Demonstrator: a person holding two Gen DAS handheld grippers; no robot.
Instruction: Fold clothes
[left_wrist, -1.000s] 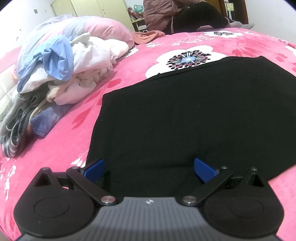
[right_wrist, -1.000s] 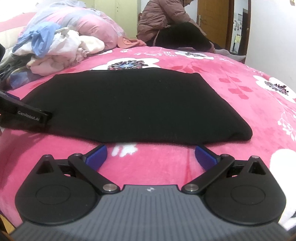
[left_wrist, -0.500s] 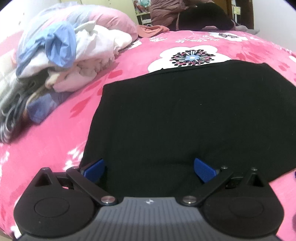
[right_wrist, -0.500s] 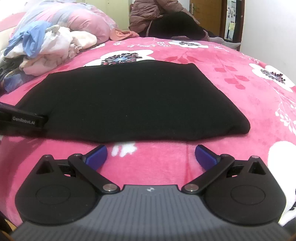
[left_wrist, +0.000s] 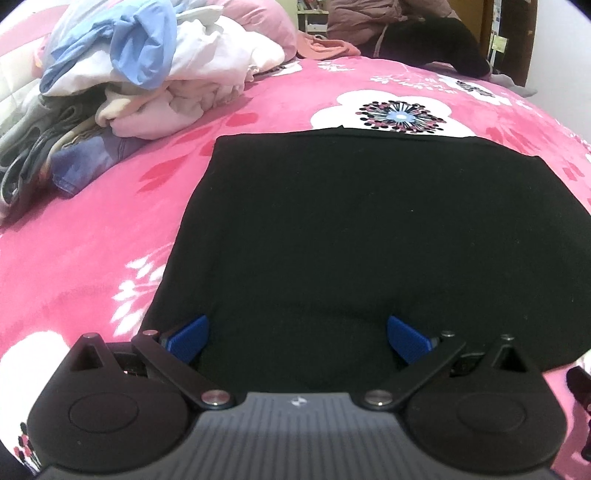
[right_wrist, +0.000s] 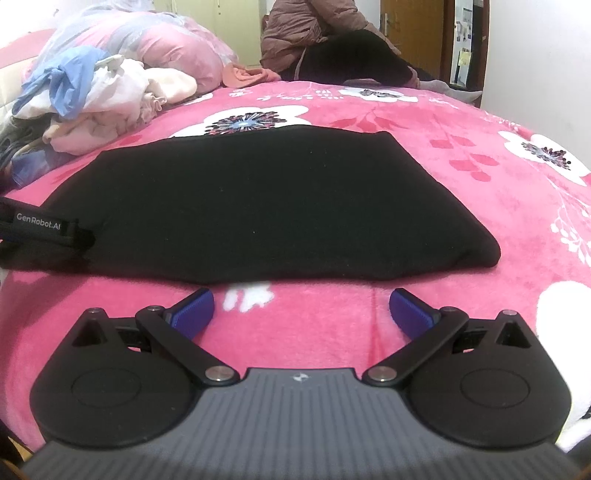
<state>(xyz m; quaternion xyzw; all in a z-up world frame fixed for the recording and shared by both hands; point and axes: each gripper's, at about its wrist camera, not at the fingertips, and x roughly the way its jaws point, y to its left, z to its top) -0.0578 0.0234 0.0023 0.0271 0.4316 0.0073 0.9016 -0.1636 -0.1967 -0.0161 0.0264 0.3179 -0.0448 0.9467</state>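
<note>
— Where was the garment when you paused?

— The black garment (right_wrist: 266, 206) lay flat on the pink floral blanket (right_wrist: 461, 206), already folded into a broad slab, I judged. A heap of unfolded clothes (left_wrist: 140, 85) sat well apart from it, toward the head of the bed.

— And your tongs?

— Both spread wide, holding nothing. My left gripper (left_wrist: 297, 336) hung over the garment's near edge, its blue pads (left_wrist: 188, 338) above the black cloth; whether they touched it I could not tell. My right gripper (right_wrist: 301, 312) was just short of that edge, over bare blanket.

— Which step was that?

— Between folds, by my reading: lining up to take the near edge. The next move called for both grippers to close on that edge, at matching spots, then carry it over toward the far side evenly.

— How did it lie?

— From the right wrist, its long axis ran left to right across my view, the folded end to the right rounded and thick. I could not tell collar from hem.
</note>
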